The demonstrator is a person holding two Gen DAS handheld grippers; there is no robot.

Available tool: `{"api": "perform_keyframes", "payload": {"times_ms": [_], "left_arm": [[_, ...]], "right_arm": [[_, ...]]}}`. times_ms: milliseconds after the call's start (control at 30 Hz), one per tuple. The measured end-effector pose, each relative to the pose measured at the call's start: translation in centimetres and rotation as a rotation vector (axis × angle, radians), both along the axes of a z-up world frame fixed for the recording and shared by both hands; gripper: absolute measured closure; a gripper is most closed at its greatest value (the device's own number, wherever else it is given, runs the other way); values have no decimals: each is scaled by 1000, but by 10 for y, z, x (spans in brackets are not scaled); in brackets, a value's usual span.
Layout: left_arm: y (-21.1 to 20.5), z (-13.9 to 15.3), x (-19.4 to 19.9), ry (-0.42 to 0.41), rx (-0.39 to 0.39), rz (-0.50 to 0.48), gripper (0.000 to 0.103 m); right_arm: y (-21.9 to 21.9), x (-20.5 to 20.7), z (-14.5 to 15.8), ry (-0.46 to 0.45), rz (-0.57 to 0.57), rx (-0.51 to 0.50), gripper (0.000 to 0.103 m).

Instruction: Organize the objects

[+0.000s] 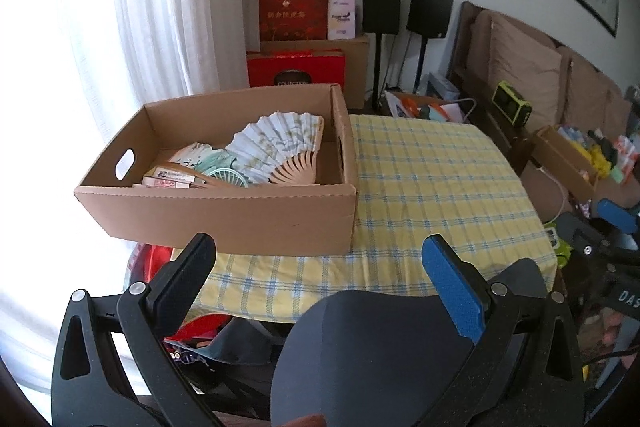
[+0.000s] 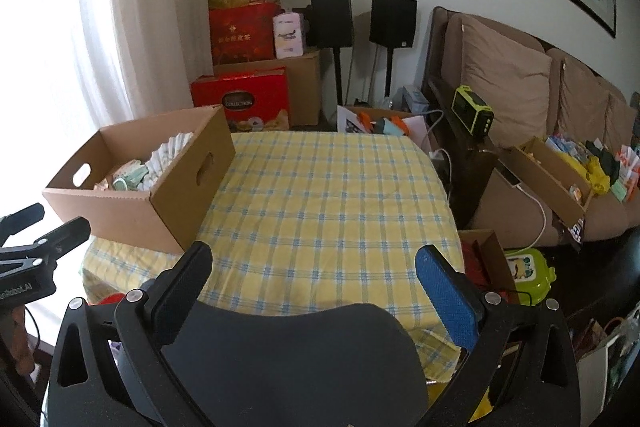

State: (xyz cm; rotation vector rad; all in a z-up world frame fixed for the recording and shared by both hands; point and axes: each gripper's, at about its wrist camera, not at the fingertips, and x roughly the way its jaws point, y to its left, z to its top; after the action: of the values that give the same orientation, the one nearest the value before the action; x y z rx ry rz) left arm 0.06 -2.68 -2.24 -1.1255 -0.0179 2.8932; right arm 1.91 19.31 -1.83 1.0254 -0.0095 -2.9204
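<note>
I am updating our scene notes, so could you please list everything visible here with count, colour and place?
cardboard box: one, brown, left part of the table, open-topped.
paper folding fan: one, pale blue-white, spread open inside the box.
small round fan: one, mint green, inside the box beside the paper fan.
tablecloth: one, yellow with blue checks, covering the table.
red gift boxes: two, red, stacked by the curtain behind the table.
speakers: two, black, on stands against the wall.
sofa: one, brown, right side.
left hand-held gripper: one, black and blue, open, empty.
right hand-held gripper: one, black and blue, open, empty.
</note>
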Motion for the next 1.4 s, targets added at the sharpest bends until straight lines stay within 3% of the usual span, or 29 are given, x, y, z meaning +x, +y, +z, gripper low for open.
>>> {"api": "perform_keyframes", "payload": {"times_ms": [1400], "left_arm": [[3, 2, 3, -9, -30, 11, 0]], "right_arm": [[-9, 3, 0, -14, -7, 19, 0]]}}
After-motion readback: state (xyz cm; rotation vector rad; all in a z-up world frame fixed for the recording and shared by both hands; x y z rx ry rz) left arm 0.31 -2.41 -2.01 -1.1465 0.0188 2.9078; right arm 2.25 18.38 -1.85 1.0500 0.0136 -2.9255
